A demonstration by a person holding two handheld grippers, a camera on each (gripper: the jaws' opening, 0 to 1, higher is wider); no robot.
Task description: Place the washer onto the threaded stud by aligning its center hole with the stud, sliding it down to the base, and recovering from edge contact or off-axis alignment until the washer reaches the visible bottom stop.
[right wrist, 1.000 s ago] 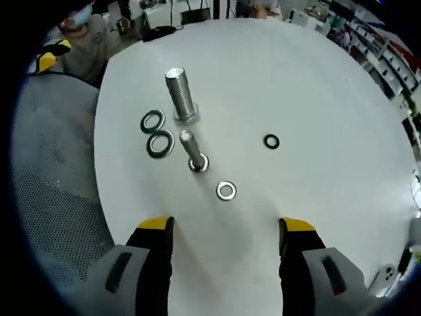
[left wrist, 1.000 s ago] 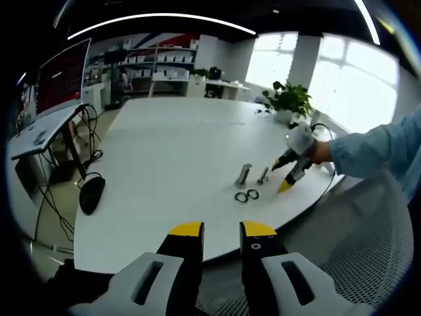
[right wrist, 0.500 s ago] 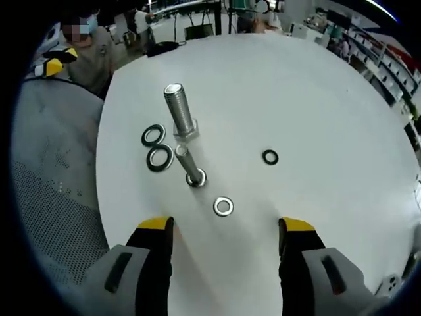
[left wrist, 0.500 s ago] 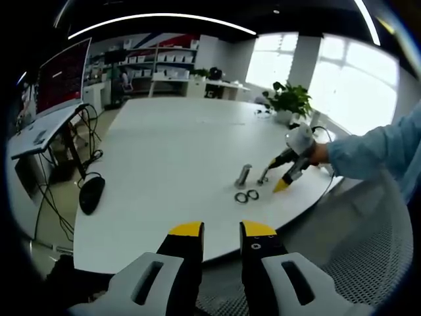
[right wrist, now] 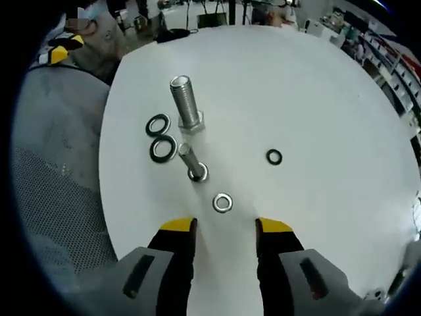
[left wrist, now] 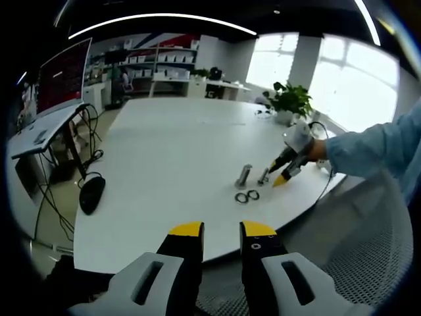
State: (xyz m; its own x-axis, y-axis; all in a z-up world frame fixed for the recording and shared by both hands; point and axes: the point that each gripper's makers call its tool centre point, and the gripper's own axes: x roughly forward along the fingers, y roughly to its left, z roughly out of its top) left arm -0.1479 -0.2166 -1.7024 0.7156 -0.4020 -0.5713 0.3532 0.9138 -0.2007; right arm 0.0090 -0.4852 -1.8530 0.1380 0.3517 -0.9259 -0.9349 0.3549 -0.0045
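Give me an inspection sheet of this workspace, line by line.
Surface: round white table, bare apart from the hardware near its edge.
Job's things: large threaded stud and small stud standing upright; silver washer lying flat just ahead of the right claw; none on a stud yet.
Clutter: two dark washers beside the studs, one small dark washer lying apart.
Grippers: right claw open, low over the table, jaws on either side of the line to the silver washer; left claw open by a narrow gap, held back from the table.
Cables: cords hang under a side desk.
Surroundings: potted plant, shelving, bright windows, mesh chair.
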